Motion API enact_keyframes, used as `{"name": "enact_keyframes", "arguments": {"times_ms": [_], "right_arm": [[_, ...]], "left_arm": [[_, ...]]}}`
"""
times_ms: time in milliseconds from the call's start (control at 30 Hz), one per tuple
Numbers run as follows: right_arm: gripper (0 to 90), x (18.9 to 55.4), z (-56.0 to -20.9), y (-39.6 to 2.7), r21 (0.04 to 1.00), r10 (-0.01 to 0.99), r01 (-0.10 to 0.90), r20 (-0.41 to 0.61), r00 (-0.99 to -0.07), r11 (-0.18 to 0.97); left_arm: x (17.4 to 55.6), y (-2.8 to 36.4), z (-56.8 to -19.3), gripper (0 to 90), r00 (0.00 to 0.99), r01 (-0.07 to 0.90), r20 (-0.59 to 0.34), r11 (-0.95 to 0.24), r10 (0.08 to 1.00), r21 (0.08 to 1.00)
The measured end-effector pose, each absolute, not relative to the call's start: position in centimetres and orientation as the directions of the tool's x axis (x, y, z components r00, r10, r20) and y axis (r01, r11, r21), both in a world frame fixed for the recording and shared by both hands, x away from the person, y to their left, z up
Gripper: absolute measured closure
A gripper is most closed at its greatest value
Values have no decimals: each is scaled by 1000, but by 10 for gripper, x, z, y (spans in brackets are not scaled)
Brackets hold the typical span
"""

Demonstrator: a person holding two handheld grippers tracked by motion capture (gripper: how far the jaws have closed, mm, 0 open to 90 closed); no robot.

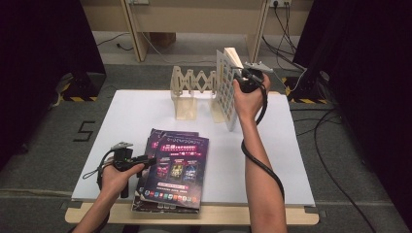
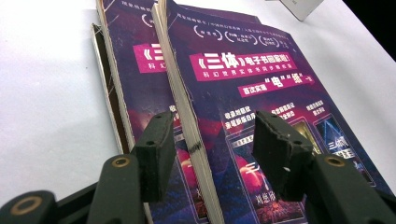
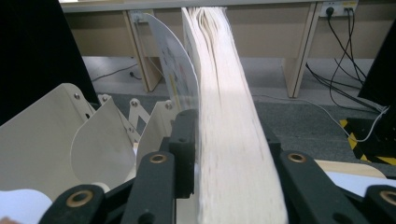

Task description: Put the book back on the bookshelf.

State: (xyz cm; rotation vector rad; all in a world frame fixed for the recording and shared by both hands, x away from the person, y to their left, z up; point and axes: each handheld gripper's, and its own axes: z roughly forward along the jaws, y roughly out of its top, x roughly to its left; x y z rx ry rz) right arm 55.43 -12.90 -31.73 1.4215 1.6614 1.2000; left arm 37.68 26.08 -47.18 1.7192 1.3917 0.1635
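Observation:
A white book (image 1: 226, 92) stands tilted on end at the right end of a wooden accordion rack (image 1: 189, 85), its bottom on the white tabletop (image 1: 131, 116). My right gripper (image 1: 237, 73) is at the book's top edge. In the right gripper view both jaws lie against the sides of the book (image 3: 224, 84), and its front cover bows away to the left. A stack of purple books (image 1: 177, 170) lies flat at the near edge. My left gripper (image 1: 145, 159) is at the stack's left side. Its jaws (image 2: 212, 144) stand open astride the page edge of the top book (image 2: 252, 79).
The rack's pale dividers (image 3: 70, 135) stand left of the white book. Behind the table are wooden frame legs (image 1: 133, 34), a wall socket and cables (image 1: 286, 29) on the floor. Black curtains hang on both sides. Bare white tabletop lies between the rack and the stack.

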Motion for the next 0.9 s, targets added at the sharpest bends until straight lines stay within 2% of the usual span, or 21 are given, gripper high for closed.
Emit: {"name": "enact_keyframes", "arguments": {"times_ms": [300, 500, 733, 900], "right_arm": [[677, 549, -317, -132, 912, 974, 409, 86, -209, 7], [740, 549, -315, -131, 903, 975, 429, 99, -198, -4], [745, 549, -319, -131, 921, 978, 388, 109, -178, -32], [743, 551, -317, -130, 919, 979, 394, 97, -179, -19]], "left_arm": [[376, 260, -472, 476, 362, 718, -406, 27, 839, 695], [376, 260, -472, 476, 361, 718, -406, 27, 840, 695], [377, 261, -473, 476, 359, 720, -407, 28, 840, 693], [377, 260, -472, 476, 360, 721, -405, 25, 841, 693]]}}
